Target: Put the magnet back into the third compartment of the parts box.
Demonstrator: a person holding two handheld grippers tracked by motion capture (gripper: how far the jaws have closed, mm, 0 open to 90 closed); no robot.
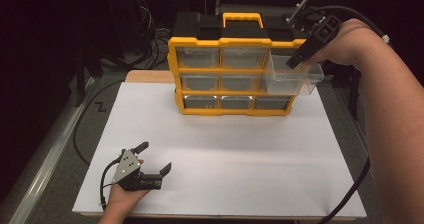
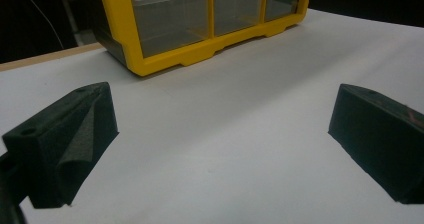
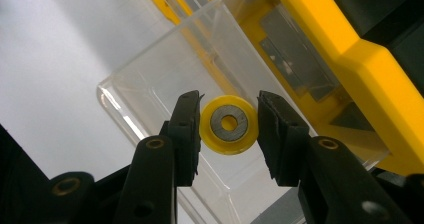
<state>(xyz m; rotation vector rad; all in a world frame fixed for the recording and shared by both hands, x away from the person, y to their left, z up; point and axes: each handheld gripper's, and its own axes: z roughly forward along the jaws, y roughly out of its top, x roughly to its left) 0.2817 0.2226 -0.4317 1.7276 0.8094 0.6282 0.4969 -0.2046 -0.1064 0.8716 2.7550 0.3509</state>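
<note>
A yellow-framed organiser (image 1: pixel 227 44) with clear drawers stands at the back of the white table (image 1: pixel 225 154). Its upper right drawer (image 1: pixel 295 79) is pulled out toward me. My right gripper (image 1: pixel 296 60) hangs over that drawer, pointing down into it. In the right gripper view my right gripper (image 3: pixel 229 104) is shut on a small yellow disc (image 3: pixel 229 125) with a grey metal centre, held above the clear drawer (image 3: pixel 150 84). My left gripper (image 1: pixel 156 156) rests low at the front left of the table. Its jaws stand wide open around bare table (image 2: pixel 225 109).
The organiser's bottom drawers (image 2: pixel 172 16) lie ahead of the left gripper. A black cable (image 1: pixel 350 194) trails off the table's right front corner. The person's right forearm (image 1: pixel 395 124) crosses the right side. Dark clutter and wires sit behind the organiser.
</note>
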